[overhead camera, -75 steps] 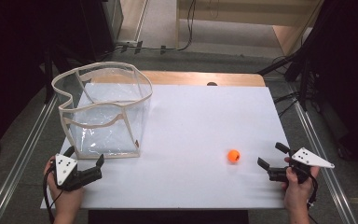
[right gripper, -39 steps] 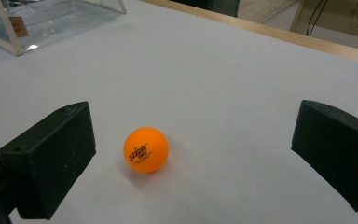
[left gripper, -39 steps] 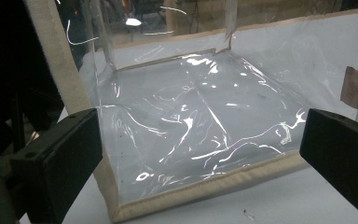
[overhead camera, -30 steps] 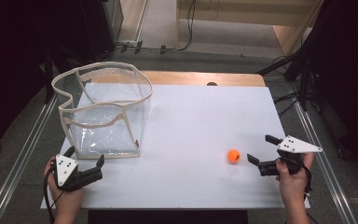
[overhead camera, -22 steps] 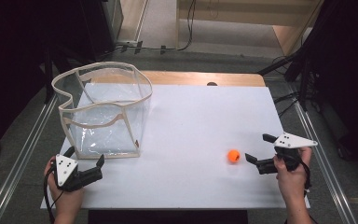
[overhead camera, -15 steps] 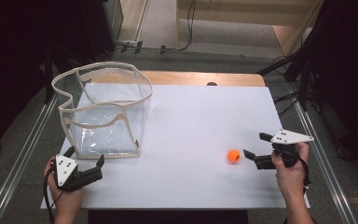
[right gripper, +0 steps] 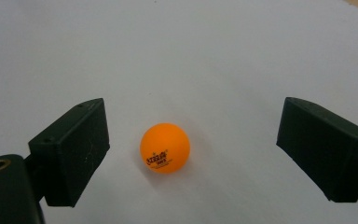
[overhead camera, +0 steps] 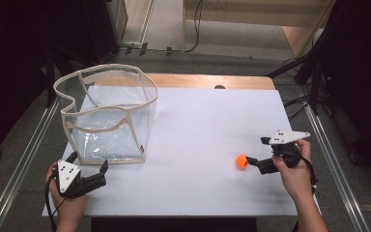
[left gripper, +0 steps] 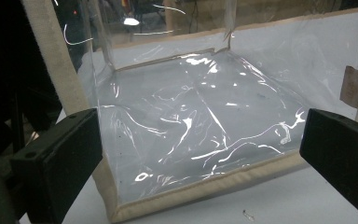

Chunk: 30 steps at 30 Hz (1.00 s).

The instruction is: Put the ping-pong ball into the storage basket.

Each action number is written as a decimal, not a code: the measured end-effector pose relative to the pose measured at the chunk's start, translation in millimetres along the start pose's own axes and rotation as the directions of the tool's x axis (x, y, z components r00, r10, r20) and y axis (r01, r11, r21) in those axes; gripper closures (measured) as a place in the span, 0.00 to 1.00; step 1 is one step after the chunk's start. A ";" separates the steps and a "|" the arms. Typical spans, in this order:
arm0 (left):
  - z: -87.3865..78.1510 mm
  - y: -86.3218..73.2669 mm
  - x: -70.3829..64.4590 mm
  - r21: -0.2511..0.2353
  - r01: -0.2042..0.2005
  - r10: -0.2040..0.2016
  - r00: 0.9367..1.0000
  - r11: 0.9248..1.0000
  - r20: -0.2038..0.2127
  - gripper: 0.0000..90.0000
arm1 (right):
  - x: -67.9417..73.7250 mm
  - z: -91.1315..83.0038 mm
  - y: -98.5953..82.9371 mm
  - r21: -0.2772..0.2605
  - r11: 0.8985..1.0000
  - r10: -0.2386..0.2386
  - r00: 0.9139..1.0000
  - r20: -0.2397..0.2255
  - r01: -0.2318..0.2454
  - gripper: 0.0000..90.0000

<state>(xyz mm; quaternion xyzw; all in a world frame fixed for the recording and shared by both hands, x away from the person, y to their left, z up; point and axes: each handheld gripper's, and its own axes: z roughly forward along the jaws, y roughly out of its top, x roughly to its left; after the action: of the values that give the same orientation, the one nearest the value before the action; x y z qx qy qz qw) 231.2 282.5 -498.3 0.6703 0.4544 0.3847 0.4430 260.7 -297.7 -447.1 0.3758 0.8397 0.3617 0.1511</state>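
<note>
1. The step in hand looks like the reach for the ball (overhead camera: 241, 161): the right tongs (overhead camera: 251, 161) sit low over the white worktop (overhead camera: 207, 121), pointed at the ball from its right side.

2. The ball lies on the bare worktop toward the near right, well apart from the clear bag (overhead camera: 107, 115) that stands at the far left.

3. In the right gripper view the ball (right gripper: 164, 147) rests just ahead of the right tongs (right gripper: 193, 154), roughly midway between the two black jaws. They stand wide apart with a clear gap on each side, and they hold nothing.

4. The left tongs (overhead camera: 88, 170) wait at the near left edge, just in front of the bag. In the left gripper view the left tongs (left gripper: 200, 158) are spread wide too, empty, and face the bag's (left gripper: 191, 121) near wall and its cloth-bound lower seam without touching it.

5. My guess is that the ball is meant for the bag, since its top stands open and nothing else lies about.

6. The next move calls for a short push forward so the jaws flank the ball at its widest part, then a slow, even close. The ball is round, light and smooth, so an off-centre squeeze or a nudge from one jaw would likely send it rolling away.

7. Once it is gripped, a lift and a carry across to the bag's open mouth would follow.
</note>
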 end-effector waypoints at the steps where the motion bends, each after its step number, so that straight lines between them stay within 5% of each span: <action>1: 0.0 0.0 0.0 0.000 0.000 0.000 1.000 1.000 0.000 0.00 | 0.2 1.5 1.2 0.008 1.000 -0.003 1.000 -0.004 0.003 0.08; 30: -1.1 0.3 0.6 -0.002 0.001 -0.001 1.000 1.000 -0.002 0.00 | 5.3 31.1 14.6 0.217 0.975 -0.042 0.997 -0.065 0.055 0.08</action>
<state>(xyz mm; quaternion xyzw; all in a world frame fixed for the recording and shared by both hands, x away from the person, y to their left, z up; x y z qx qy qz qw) 230.5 283.3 -497.6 0.6693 0.4548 0.3856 0.4433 281.1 -271.7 -458.0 0.3585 0.8875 0.2744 0.0920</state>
